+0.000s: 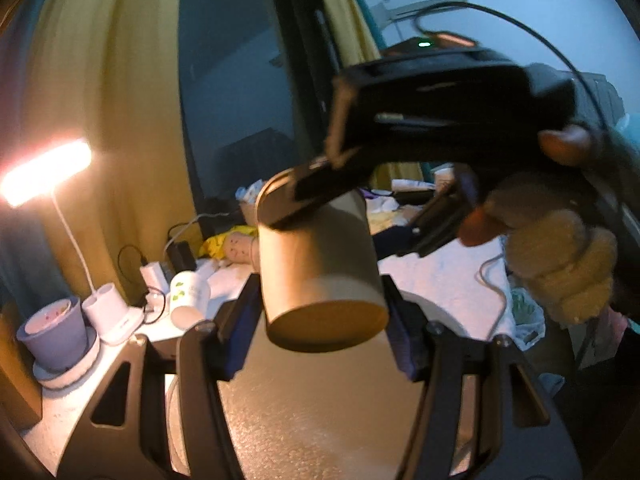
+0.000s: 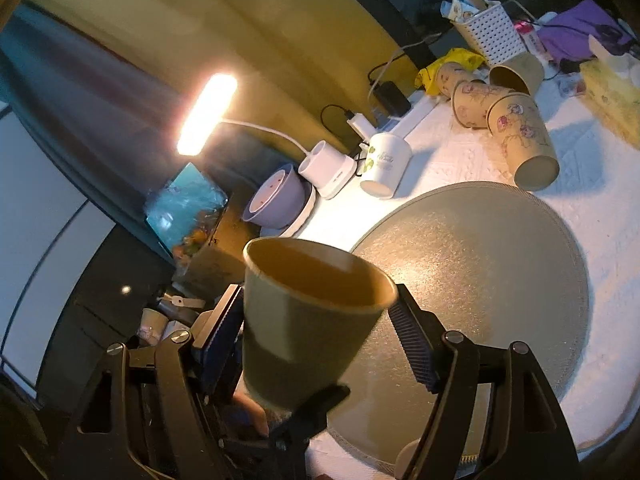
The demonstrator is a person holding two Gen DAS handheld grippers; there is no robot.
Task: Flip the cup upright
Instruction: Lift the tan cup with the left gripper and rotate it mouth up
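Left wrist view shows the cup (image 1: 320,264) held up in the air above the round mat (image 1: 304,412), its flat bottom tilted toward the camera and its mouth pointing away. The left gripper (image 1: 320,328) has its jaws spread on either side of the cup's base; whether the pads actually touch the paper is hard to tell, since a narrow gap seems to show on both sides. The right gripper (image 1: 304,200) comes in from the upper right, held in a gloved hand (image 1: 560,256), and one of its fingers reaches inside the cup's mouth while the rim sits pinched against it. Right wrist view shows the same cup (image 2: 312,312) close in front, mouth open upward and toward the lamp (image 2: 208,114), with a dark finger of the left gripper (image 2: 316,404) against its lower end. The right gripper (image 2: 320,320) has its pads wide on either side of the cup wall here, so its grip cannot be read surely from this side. Behind, on the white surface (image 2: 592,184), several paper cups (image 2: 520,136) lie tipped over near the far edge, a white cup (image 2: 386,164) lies on its side beside the lamp base (image 2: 328,168), and a purple pot (image 2: 276,200) stands at the left edge.
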